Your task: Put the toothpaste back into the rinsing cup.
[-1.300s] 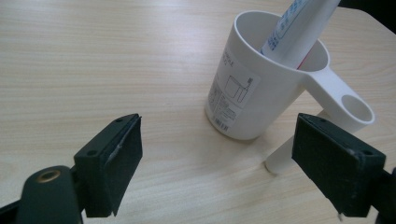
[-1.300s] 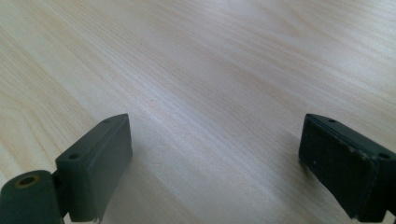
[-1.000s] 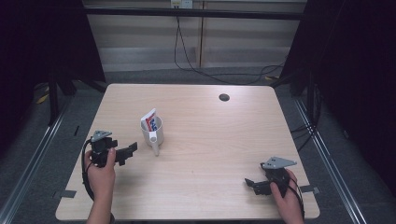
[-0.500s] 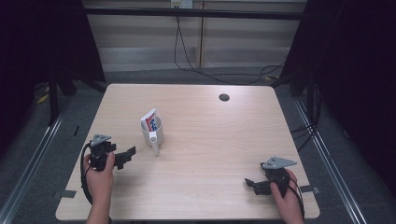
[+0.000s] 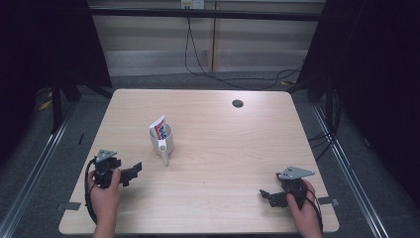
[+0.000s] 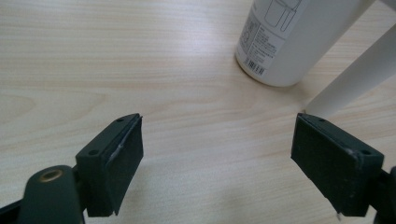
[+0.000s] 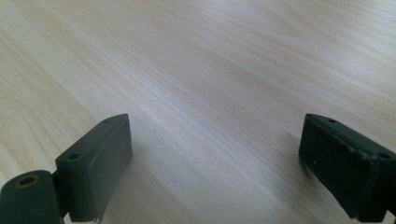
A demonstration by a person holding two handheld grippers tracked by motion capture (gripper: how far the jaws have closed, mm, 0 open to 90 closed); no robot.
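Note:
A white mug [image 5: 162,140] stands left of the table's middle, with a red, white and blue tube [image 5: 158,126] sticking out of it. Its handle [image 5: 164,154] points toward the near edge. My left gripper [image 5: 132,171] rests low over the table to the near left of the mug, open and holding nothing. In the left gripper view the mug [image 6: 283,39] and its handle [image 6: 356,78] lie ahead, beyond the open left gripper [image 6: 219,158]. My right gripper [image 5: 265,194] sits near the front right corner, open over bare wood [image 7: 215,163].
A black round grommet [image 5: 237,103] sits in the wooden table [image 5: 247,144] near its far edge. Cables trail on the floor behind the table. Metal rails run along both sides.
My left gripper has drawn back a little toward the near edge, away from the mug. The right gripper has hardly moved.

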